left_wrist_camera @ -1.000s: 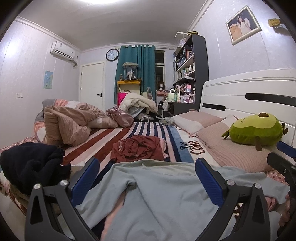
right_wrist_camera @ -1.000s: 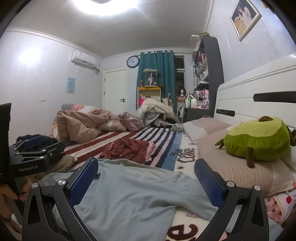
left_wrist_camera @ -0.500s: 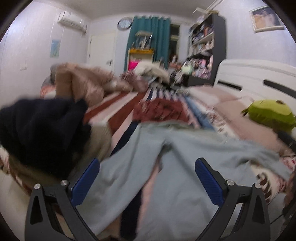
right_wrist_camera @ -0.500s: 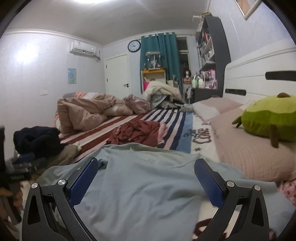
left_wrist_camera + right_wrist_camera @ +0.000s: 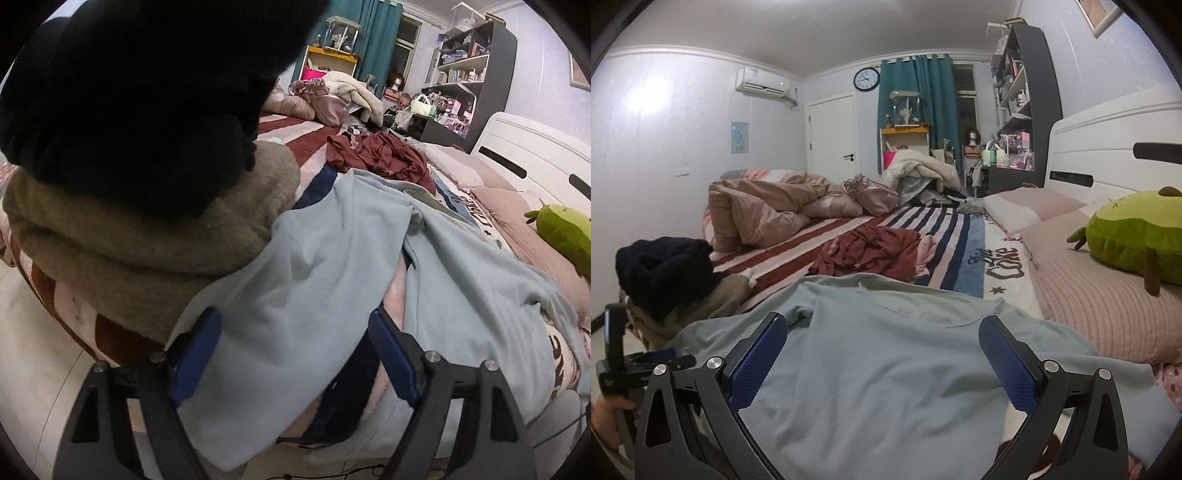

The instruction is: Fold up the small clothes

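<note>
Pale blue fleece, the garment (image 5: 886, 369) to be folded, lies spread flat over the near edge of the bed (image 5: 979, 236), and that flat spread looks deliberate: a smoothed piece gives clean edges to pick up. In the left wrist view one lobe of the garment (image 5: 295, 295) runs toward the bed's near left corner, beside a tan woolly bundle (image 5: 155, 236) with a black knit piece (image 5: 129, 103) heaped on top; those two seem parked at the corner to keep the folding space free. A crumpled maroon garment (image 5: 871, 251) waits farther up the striped cover, likely next in line.

At the near edge the left gripper (image 5: 295, 347) tips downward over the blue lobe, rolled a little so its left finger sits lower. Its jaws are closing, with the cloth's hem lying between the blue pads (image 5: 195, 354), but the pads do not yet press on the fabric. I judge this to be the start of a pinch on that edge.

Beside it the right gripper (image 5: 882, 362) hangs low and nearly level above the middle of the garment, its jaws spread wide with nothing gripped. At the left edge of that view, a hand (image 5: 609, 417) holds the left tool's handle.
</note>
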`<state>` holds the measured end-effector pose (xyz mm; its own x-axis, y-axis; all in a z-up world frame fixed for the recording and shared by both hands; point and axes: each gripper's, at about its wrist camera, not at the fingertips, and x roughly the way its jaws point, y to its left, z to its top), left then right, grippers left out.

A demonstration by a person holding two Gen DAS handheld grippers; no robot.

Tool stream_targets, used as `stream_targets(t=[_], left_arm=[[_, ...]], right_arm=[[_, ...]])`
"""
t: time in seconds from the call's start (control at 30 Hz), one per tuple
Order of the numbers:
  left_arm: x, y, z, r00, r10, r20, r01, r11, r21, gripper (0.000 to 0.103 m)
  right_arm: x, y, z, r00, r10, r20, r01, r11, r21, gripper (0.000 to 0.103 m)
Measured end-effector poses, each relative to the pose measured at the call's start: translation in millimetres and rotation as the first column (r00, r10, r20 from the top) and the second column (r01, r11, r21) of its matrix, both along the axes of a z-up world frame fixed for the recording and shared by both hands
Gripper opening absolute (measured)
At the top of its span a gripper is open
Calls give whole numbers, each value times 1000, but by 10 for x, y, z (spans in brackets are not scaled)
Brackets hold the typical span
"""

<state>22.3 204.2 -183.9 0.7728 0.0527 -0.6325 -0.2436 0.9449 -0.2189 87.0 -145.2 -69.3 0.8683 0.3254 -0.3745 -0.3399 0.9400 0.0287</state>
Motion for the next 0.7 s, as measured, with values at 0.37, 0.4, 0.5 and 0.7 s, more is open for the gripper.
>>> stream_targets(t=[0.37,0.4,0.5,0.7], left_arm=[[-250,267,105,999,28,-20,-28,1000,12,80],[-219,290,62,999,35,-32,-34,999,20,80],[-123,327,-91,996,45,-82,-46,999,-2,66],[-91,207,-114,994,-22,-107,15,998,-67,4]], right_arm=[[77,-10,-44,999,30,-33,-29,999,26,103],[89,10,-63,998,42,-38,-41,999,27,103],[89,106,-175,995,77,-68,-77,997,-1,103],[82,85,-347,991,65,-116,-68,997,-22,103]])
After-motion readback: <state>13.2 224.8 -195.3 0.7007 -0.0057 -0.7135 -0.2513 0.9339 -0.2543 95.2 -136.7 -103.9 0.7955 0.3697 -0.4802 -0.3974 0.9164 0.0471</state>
